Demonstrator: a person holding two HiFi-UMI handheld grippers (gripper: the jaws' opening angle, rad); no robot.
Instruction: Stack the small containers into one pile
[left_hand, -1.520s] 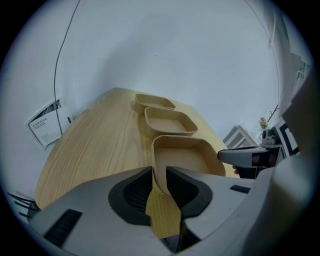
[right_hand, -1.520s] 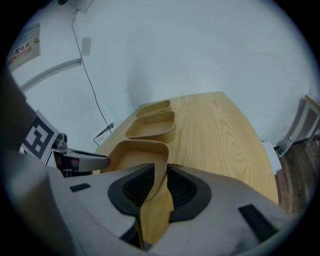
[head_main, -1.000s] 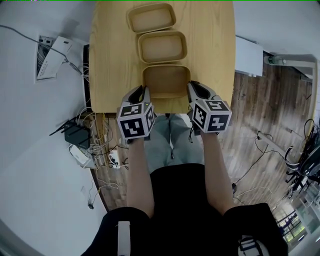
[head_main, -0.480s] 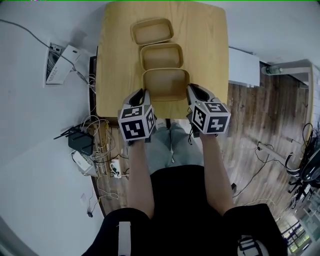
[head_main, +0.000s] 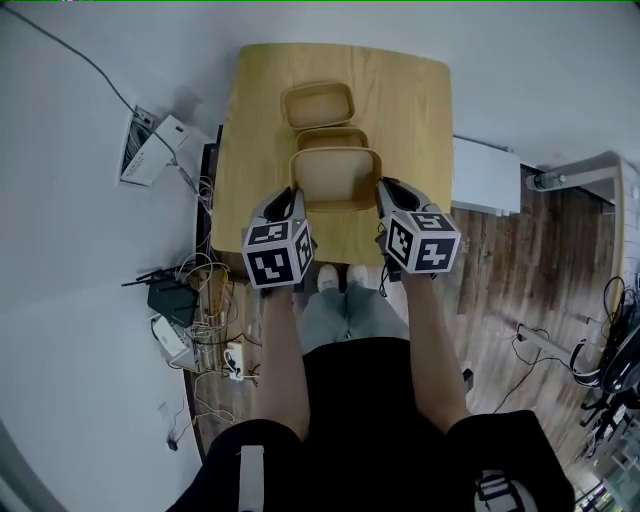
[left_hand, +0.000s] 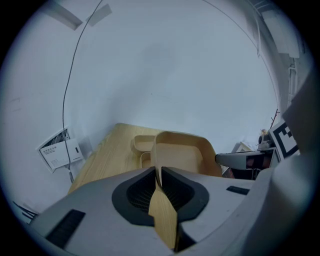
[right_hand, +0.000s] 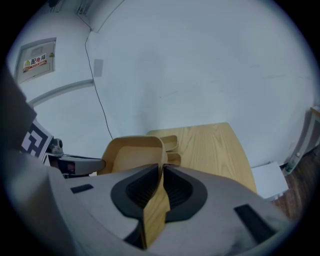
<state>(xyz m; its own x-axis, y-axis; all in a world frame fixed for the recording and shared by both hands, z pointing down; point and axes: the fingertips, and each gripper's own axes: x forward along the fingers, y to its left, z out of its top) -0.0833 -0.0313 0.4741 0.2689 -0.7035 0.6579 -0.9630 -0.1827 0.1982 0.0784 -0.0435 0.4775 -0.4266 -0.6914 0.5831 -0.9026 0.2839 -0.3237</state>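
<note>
The left gripper (left_hand: 159, 172) and right gripper (right_hand: 162, 172) each pinch, jaws nearly together, an opposite thin side wall of the tan container (head_main: 335, 178), a shallow, empty tray with rounded corners. It hangs above the wooden table (head_main: 410, 110), overlapping the middle container (head_main: 333, 137), with the far container (head_main: 318, 105) beyond.

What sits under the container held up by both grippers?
Under the held container only the far rim of a second container shows, on the table; the rest of it is covered. Whether they touch cannot be told.
</note>
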